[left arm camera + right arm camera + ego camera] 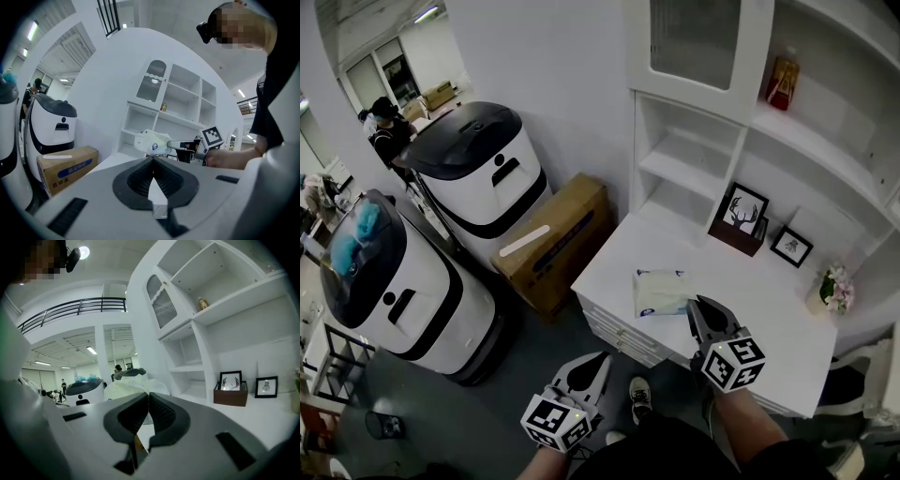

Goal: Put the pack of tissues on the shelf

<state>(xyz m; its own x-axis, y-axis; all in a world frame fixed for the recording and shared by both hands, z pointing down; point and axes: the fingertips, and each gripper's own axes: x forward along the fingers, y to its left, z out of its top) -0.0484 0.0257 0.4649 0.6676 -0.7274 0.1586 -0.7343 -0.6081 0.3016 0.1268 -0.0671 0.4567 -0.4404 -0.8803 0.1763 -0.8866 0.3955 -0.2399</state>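
The right gripper (703, 312) is clamped on one edge of the pack of tissues (659, 292), over the white counter (787, 309) beneath the shelves (692, 155). Only the left gripper view shows this grip side-on. The left gripper (592, 368) hangs lower, its jaws pressed together on nothing. A brown box (733, 236) holding a framed antler picture (744, 212) appears in the head and right gripper views only.

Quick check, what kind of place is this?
Probably a robotics lab or office with a mock home corner: big wheeled service robots, a white shelf unit with framed pictures, a railed mezzanine.
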